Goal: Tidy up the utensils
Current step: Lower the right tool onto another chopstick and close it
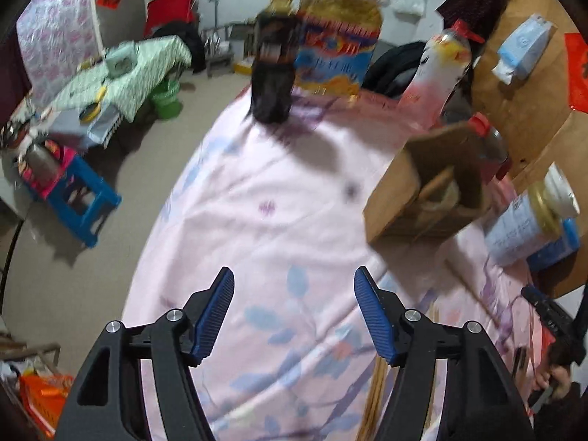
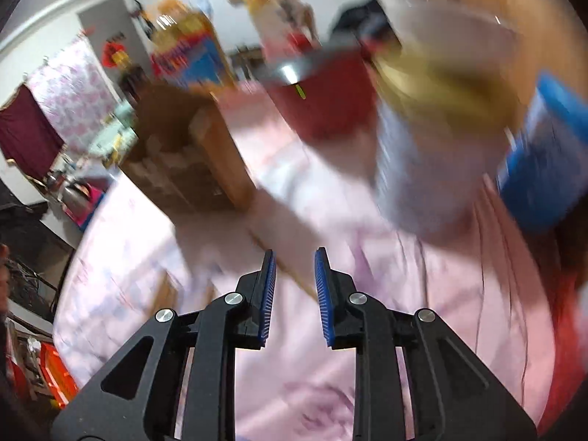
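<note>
Left wrist view: pink floral cloth (image 1: 279,191) on counter, cluttered room; chopsticks (image 1: 375,397) beside open, empty left claw (image 1: 294,286); right claw (image 2: 293,261) slightly open, chopstick (image 2: 290,270) between pads.

A cardboard box (image 1: 422,198) stands on the table (image 1: 279,191), toward its right side. Behind it, along the far edge, stand bottles — a dark bottle (image 1: 273,62) at left, a big oil jug (image 1: 338,40) just beside it, another bottle (image 1: 439,73) further right. A tin (image 1: 529,220) stands right of the box. Chopsticks (image 1: 375,400) lie on the near cloth.
</note>
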A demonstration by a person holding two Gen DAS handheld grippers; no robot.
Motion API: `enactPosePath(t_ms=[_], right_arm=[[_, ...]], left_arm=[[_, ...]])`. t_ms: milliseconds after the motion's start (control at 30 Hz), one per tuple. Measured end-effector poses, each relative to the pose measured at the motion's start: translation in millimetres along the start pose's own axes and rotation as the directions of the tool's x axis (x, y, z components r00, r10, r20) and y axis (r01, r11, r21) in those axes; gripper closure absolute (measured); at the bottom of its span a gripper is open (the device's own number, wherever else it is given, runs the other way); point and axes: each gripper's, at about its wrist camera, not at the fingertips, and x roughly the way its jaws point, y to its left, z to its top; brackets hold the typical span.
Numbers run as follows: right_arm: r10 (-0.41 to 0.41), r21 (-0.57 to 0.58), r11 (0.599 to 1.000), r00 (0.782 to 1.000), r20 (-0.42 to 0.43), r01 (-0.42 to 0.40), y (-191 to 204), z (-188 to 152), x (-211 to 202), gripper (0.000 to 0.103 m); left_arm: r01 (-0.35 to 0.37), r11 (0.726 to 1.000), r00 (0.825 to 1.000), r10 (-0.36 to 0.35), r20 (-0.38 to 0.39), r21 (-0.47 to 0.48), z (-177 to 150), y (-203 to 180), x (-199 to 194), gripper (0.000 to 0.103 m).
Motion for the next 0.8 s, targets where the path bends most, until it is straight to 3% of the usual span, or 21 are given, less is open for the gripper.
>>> enactPosePath(t_ms=[200, 333, 467, 500, 533, 633, 800], right_arm=[[-0.103, -0.004, 0.995, 0.991, -0.086, 0.103, -27.6, -53.6, 30.3, 0.073], [-0.14, -0.007, 0.99, 0.986, -0.085, 0.14, -36.4, -58.0, 42.7, 0.072], [-0.126, -0.043, 0.991, 0.991, -0.051, 0.124, -40.0, -59.1, 46.2, 0.071], [-0.137, -0.069, 0.989, 0.989, -0.047, 0.134, -38.1, -60.5, 46.8, 0.072], [-0.132, -0.077, 0.989, 0.99, -0.046, 0.128, -36.0, -61.1, 46.7, 0.083], [-0.099, -0.083, 0.992, 0.994, -0.047, 0.095, -27.0, -64.7, 38.0, 0.092], [-0.121, -0.111, 0.986, 0.991, 0.057, 0.127, 0.8, -56.7, -8.3, 0.097]], left_arm=[[0.026, 0.999, 0.996, -0.028, -0.088, -0.02, -26.5, -9.3, 16.5, 0.036], [0.019, 0.999, 0.994, -0.016, -0.108, 0.026, -33.3, -27.7, 18.5, 0.034], [0.005, 0.998, 0.993, 0.002, -0.115, 0.058, -39.0, -40.6, 17.8, 0.03], [0.006, 0.998, 0.993, 0.001, -0.119, 0.06, -39.8, -42.1, 18.8, 0.029], [0.008, 0.998, 0.992, -0.001, -0.123, 0.059, -40.7, -43.2, 19.4, 0.029], [0.019, 0.998, 0.991, -0.012, -0.132, 0.057, -43.0, -45.1, 21.4, 0.029], [0.053, 0.997, 0.992, -0.045, -0.12, 0.061, -43.5, -47.7, 17.1, 0.029]])
